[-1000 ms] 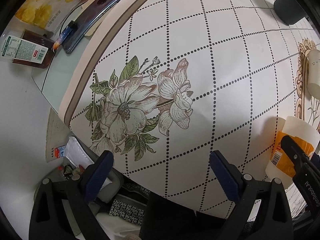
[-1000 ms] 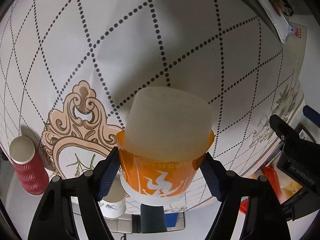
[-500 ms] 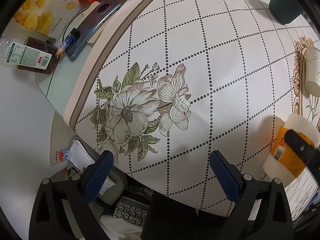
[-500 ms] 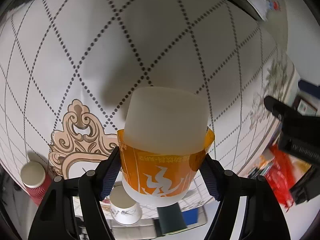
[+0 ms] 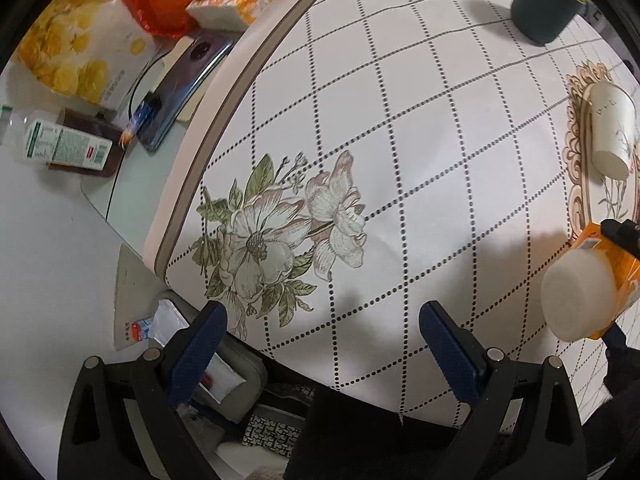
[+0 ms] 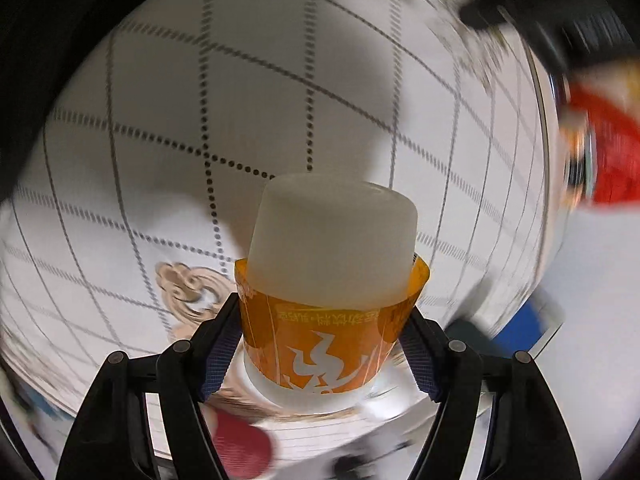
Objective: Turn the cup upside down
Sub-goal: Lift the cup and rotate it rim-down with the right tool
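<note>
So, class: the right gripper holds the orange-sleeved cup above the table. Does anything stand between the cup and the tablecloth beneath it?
Nothing visible does. The right gripper grips the cup by its orange sleeve, and only bare checked tablecloth shows around it. The white paper cup and dark green mug stand apart.

Frosted white cup w/ orange sleeve, airborne, tilted above tablecloth

White cup — orange sleeve

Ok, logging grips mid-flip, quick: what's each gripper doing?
Left gripper: open, holding nothing.
Right gripper: shut on the cup.
</note>
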Demonstrator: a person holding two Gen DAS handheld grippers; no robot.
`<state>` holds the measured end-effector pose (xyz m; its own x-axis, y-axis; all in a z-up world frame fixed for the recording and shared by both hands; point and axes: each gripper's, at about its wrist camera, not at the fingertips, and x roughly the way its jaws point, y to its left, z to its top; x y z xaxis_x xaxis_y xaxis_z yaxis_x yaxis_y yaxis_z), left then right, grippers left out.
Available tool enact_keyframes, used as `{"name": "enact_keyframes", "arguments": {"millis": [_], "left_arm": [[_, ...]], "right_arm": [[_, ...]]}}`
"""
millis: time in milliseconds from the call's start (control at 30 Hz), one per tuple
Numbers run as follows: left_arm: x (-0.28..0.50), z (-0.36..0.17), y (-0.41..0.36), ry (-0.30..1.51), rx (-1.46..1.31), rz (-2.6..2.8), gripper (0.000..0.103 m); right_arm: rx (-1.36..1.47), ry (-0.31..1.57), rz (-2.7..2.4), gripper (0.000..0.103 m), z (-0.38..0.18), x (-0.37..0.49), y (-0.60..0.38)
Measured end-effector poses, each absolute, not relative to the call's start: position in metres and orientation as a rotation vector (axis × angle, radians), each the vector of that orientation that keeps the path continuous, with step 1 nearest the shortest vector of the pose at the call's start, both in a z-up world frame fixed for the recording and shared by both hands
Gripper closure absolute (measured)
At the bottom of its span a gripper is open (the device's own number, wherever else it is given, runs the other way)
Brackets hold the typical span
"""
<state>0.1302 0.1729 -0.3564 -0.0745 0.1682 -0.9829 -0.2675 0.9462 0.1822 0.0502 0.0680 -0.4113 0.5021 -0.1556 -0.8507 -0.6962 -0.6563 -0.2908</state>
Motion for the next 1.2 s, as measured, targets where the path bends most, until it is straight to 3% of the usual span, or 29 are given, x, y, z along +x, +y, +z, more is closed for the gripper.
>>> {"name": "enact_keyframes", "arguments": {"millis": [300,667,1200], "left_arm": [[0.141,-0.347,0.149,1.576,-0.012,0.293,0.004],[0.148,-0.345,0.125,1.562,0.041,0.226,0.004],[0.148,-0.354,0.115,1.574,0.079,0.198,0.004]], "right_arm": [[-1.685,1.209,0.883,0.027,-0.404,0.077,0.056],[-1.219,1.661,0.584,0.027,-0.41,0.093,-0.003],[-0.781,1.988,0.386,0.025,-0.435,0.106,-0.062]]}}
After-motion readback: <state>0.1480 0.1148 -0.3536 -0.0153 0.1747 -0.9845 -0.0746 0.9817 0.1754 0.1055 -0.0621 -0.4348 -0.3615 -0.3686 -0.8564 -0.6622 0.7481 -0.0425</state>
